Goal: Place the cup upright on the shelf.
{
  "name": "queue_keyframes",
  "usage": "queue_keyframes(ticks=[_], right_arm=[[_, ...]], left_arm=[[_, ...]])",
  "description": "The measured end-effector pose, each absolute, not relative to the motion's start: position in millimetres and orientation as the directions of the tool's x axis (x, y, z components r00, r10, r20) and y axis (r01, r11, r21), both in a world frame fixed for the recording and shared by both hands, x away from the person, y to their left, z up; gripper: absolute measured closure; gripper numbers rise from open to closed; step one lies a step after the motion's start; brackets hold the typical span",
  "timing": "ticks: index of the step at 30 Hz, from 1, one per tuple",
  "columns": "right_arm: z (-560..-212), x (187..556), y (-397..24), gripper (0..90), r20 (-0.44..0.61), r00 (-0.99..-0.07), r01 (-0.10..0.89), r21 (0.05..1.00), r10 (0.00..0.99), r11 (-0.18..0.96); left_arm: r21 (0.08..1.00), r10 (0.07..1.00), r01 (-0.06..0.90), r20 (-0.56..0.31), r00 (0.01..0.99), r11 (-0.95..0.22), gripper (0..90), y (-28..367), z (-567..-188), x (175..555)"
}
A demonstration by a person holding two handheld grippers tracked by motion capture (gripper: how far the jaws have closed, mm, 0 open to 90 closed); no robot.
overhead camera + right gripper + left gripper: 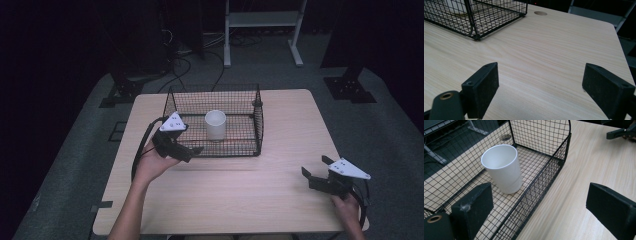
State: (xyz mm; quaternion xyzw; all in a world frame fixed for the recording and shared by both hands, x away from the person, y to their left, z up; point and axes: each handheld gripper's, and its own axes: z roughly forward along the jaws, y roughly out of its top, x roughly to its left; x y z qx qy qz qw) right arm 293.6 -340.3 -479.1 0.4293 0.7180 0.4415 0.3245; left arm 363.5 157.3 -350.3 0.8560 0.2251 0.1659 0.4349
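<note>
We hover our left gripper (192, 150), jaws apart, at the black wire basket (260, 125) — next, reach in for the white plastic cup (215, 124).

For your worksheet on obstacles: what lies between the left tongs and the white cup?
The basket's black mesh wall. In the left gripper view, the open left tongs straddle that wall, and the cup stands upright inside the basket beyond it.

A pale wooden table (260, 185) with rounded corners carries a black wire basket (250, 107) toward its far edge, slightly left of the middle, and a small round hole (540, 13) marks the wood beyond the basket.
</note>
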Motion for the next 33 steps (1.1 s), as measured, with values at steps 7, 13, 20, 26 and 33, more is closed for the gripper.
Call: queue_keyframes(ticks=[7,13,20,26,33], right_arm=[[-479,294,-340,13.1,-0.088,-0.420,0.330,0.912,0.903,0.242],[-479,294,-340,13.1,-0.091,-0.420,0.329,0.912,0.903,0.244],[-479,294,-340,13.1,-0.094,-0.419,0.328,0.912,0.903,0.246],[-479,294,-340,13.1,-0.094,-0.419,0.328,0.912,0.903,0.247],[-479,294,-340,13.1,-0.094,-0.419,0.329,0.912,0.903,0.247]], left_arm=[[0.827,0.536,0.243,0.081,0.840,-0.506,6.6,161,-358,352],[0.842,0.545,0.242,0.072,0.835,-0.482,6.6,167,-363,341],[0.858,0.561,0.245,0.060,0.826,-0.451,6.6,175,-375,324],[0.873,0.569,0.256,0.030,0.822,-0.415,6.6,182,-385,311],[0.878,0.565,0.248,0.030,0.825,-0.409,6.6,183,-398,291]])
